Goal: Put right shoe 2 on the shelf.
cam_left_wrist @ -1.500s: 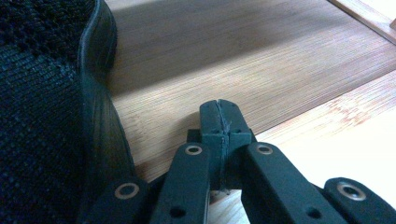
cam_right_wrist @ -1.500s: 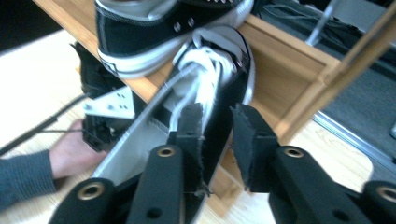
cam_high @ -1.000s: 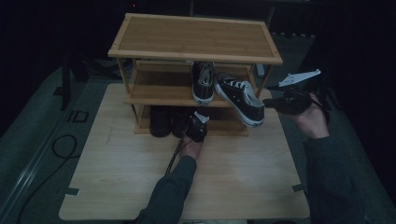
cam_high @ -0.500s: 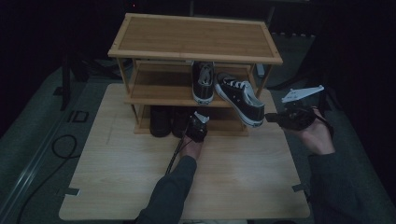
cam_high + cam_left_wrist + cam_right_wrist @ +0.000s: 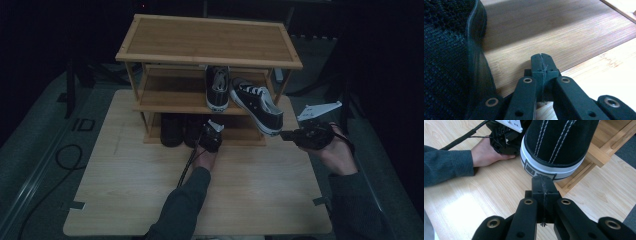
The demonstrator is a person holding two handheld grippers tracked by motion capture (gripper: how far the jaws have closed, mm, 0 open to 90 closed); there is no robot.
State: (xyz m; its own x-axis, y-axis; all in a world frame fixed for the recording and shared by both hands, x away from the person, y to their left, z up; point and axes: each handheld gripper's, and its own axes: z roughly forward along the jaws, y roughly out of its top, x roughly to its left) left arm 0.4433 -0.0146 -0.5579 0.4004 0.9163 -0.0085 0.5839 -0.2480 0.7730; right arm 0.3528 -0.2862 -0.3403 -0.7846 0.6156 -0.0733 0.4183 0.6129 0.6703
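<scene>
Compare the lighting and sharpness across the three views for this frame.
High view: dim, surroundings nearly black, soft, though the shoe rack is readable. Left gripper view: bright, tongs sharp, black mesh shoe close and blurred, a shadow band across the shelf board. Right gripper view: well lit, sneaker heel crisp, glare on the table.

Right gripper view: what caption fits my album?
Shut right gripper at the heel of a black sneaker hanging off the wooden rack.

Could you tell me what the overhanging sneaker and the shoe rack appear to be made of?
The sneaker looks like black canvas or suede, matte, with white double stitching; its white sole band reads as smooth rubber. The shoe rack appears to be bamboo or light wood with a satin finish, judging by its fine straight grain and framed slat shelves.
</scene>
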